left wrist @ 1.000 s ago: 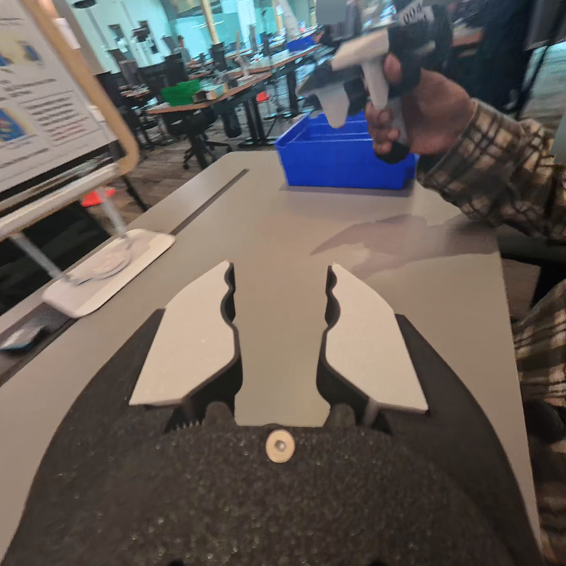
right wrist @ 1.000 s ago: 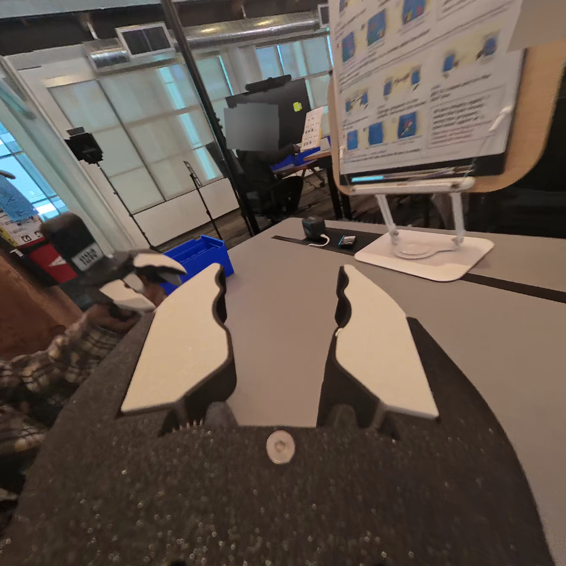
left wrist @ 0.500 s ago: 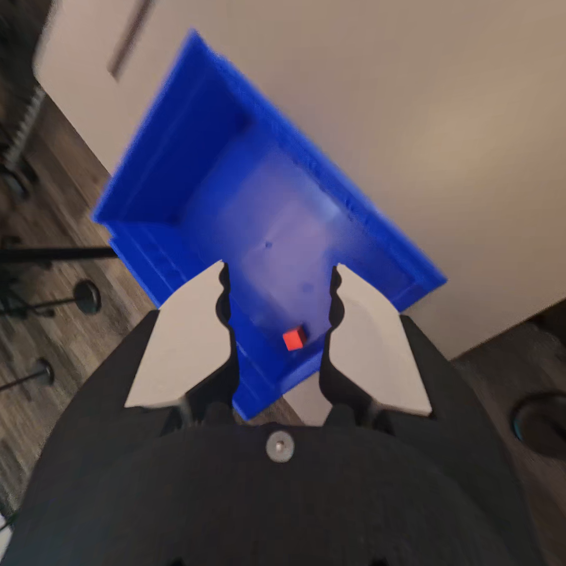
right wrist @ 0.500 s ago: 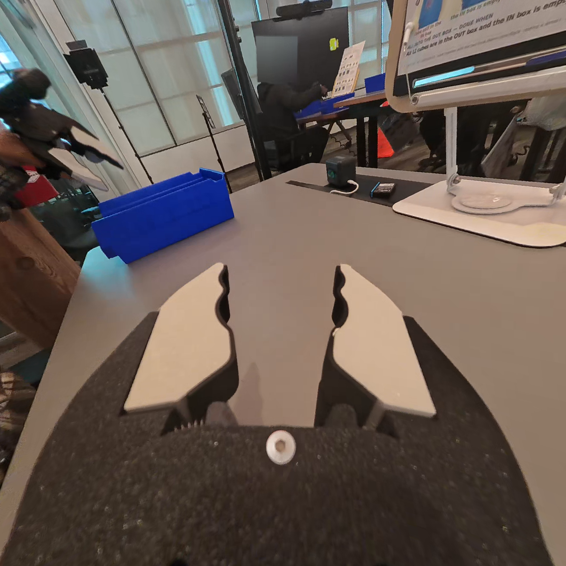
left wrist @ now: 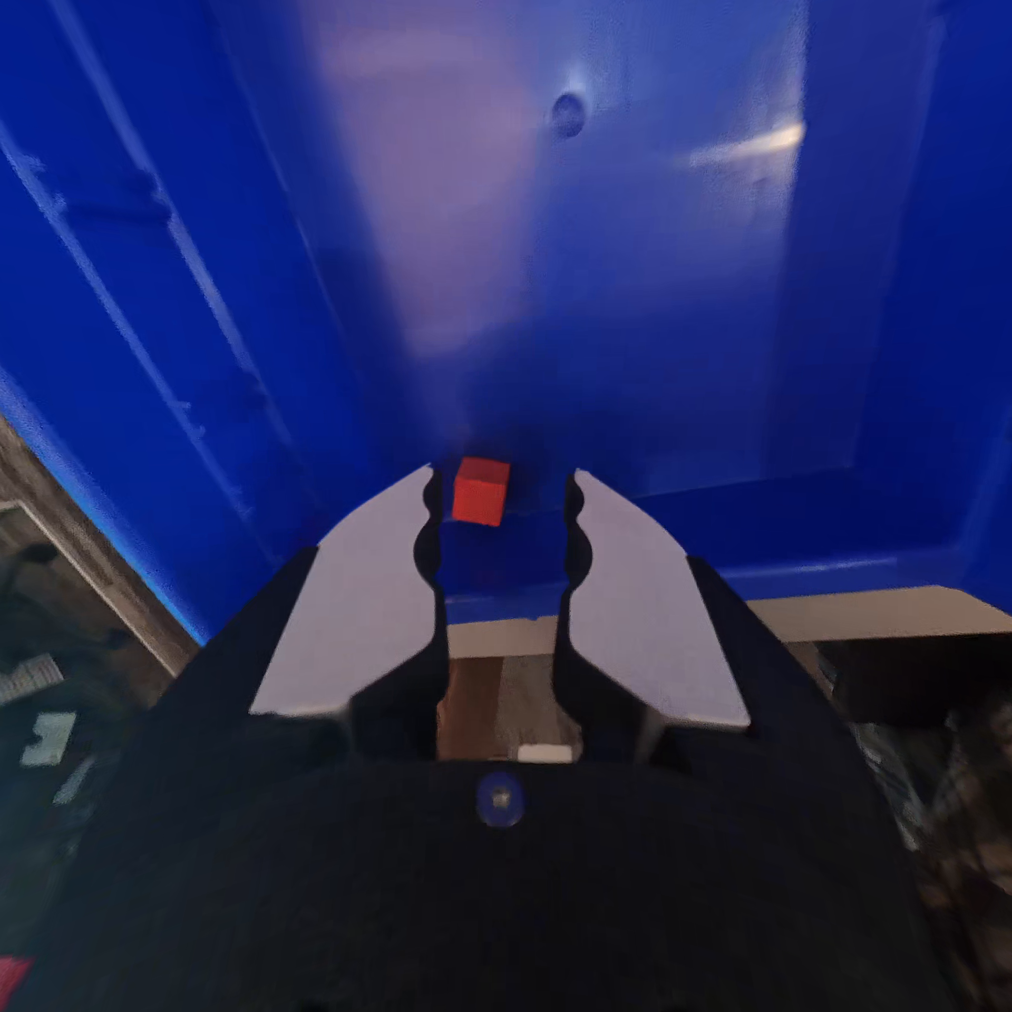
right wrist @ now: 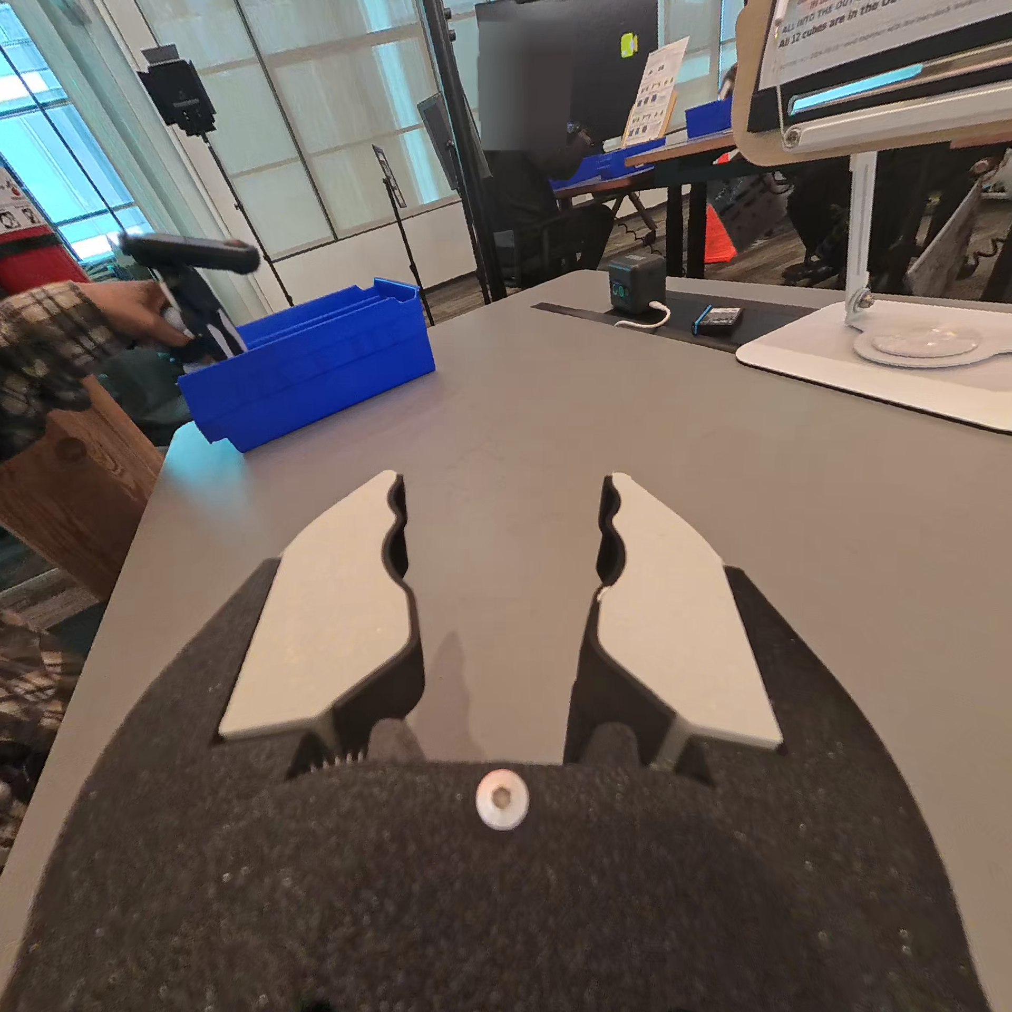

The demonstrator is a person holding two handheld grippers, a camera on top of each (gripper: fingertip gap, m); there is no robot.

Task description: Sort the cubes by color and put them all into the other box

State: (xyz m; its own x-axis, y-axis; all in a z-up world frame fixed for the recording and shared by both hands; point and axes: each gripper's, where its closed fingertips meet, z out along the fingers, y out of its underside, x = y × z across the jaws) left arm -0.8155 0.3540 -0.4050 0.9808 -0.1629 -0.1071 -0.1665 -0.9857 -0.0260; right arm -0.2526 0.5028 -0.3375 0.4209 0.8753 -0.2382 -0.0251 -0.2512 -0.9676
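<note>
Inside the blue box (left wrist: 547, 274), our left gripper (left wrist: 501, 482), jaws spread, nears a red cube (left wrist: 479, 493); we should center before pinching. Right gripper (right wrist: 504, 482) idles, jaws spread, over the counter (right wrist: 712, 465).

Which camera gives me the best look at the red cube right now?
The left wrist view: the red cube sits on the floor of the blue box, near the left finger of the open left gripper. The right wrist view shows only the box's outer walls, so the cube is hidden.
</note>
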